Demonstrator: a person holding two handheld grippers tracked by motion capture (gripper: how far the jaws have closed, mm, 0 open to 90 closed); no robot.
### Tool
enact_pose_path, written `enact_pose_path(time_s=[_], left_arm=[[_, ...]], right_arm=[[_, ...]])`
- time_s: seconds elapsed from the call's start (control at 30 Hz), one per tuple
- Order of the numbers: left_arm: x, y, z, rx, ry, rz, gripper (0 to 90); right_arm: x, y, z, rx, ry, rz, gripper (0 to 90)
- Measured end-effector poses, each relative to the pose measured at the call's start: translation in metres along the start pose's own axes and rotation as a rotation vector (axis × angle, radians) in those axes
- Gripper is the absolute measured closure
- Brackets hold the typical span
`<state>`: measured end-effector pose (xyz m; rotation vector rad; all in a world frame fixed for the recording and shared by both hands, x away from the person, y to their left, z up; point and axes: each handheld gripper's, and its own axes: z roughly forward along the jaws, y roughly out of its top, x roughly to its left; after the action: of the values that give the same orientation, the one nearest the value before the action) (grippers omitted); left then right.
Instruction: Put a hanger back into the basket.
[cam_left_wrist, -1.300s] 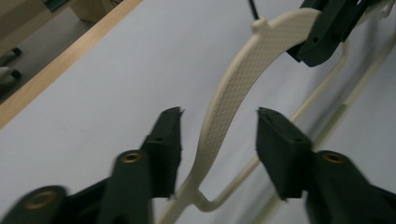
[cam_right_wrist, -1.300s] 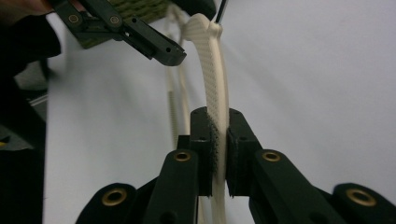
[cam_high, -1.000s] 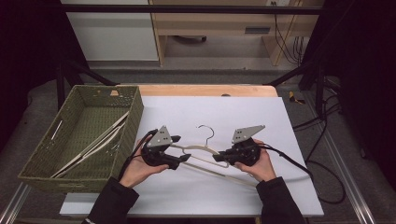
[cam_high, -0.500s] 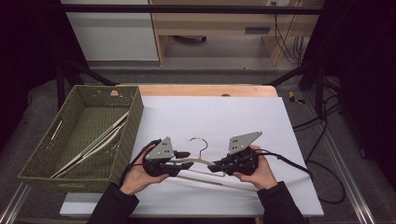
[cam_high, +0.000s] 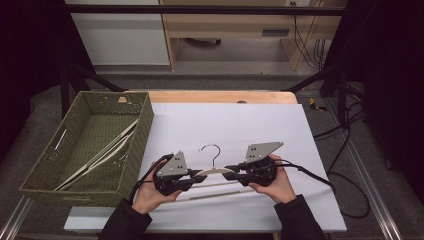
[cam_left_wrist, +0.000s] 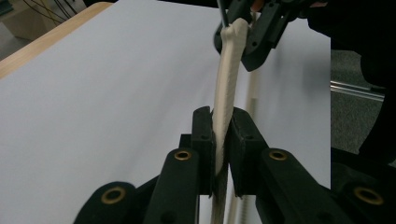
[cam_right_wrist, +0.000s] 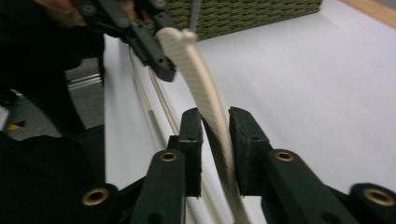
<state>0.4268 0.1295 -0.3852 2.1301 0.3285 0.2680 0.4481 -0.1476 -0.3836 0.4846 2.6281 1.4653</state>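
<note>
Hanger (cam_high: 216, 171) shoulders sit clamped in my left gripper (cam_left_wrist: 218, 140) and right gripper (cam_right_wrist: 215, 140), near the white table's (cam_high: 240, 125) front edge; no readable writing shows anywhere on it.

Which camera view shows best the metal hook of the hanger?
The high view: the whole hook curves up from the hanger between the grippers. The left gripper view catches a dark piece of its stem; the right gripper view a blurred grey piece.
</note>
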Motion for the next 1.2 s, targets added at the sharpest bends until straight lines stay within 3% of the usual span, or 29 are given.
enact_pose_path(time_s=[0.2, 0.37, 0.53, 0.6, 0.7, 0.73, 0.87, 1.0, 1.2], left_arm=[[-0.008, 0.001, 0.004, 0.005, -0.007, 0.000, 85.4], [-0.008, 0.003, 0.000, -0.004, 0.059, -0.044, 85.8], [-0.005, 0.005, -0.009, -0.029, 0.117, -0.079, 85.7], [-0.004, 0.008, -0.016, -0.040, 0.145, -0.079, 85.7], [-0.004, 0.014, -0.026, -0.066, 0.160, -0.084, 85.7], [-0.004, 0.016, -0.029, -0.071, 0.165, -0.081, 85.7], [-0.002, 0.027, -0.047, -0.096, 0.192, -0.070, 85.7], [0.001, 0.040, -0.067, -0.124, 0.203, -0.049, 85.7], [0.009, 0.056, -0.093, -0.126, 0.249, -0.022, 85.6]], right_arm=[[0.000, -0.001, 0.000, -0.015, -0.060, -0.002, 61.4], [0.001, 0.000, -0.009, -0.064, -0.101, 0.010, 41.7], [0.005, -0.001, -0.027, -0.091, -0.231, 0.017, 17.9], [0.006, -0.002, -0.035, -0.108, -0.287, 0.015, 12.6], [0.007, -0.006, -0.041, -0.135, -0.319, 0.033, 11.3], [0.005, -0.011, -0.043, -0.156, -0.333, 0.063, 10.0], [-0.006, -0.026, -0.051, -0.158, -0.399, 0.145, 7.5], [-0.010, -0.039, -0.060, -0.167, -0.460, 0.186, 4.8], [-0.012, -0.050, -0.067, -0.164, -0.488, 0.218, 4.8]])
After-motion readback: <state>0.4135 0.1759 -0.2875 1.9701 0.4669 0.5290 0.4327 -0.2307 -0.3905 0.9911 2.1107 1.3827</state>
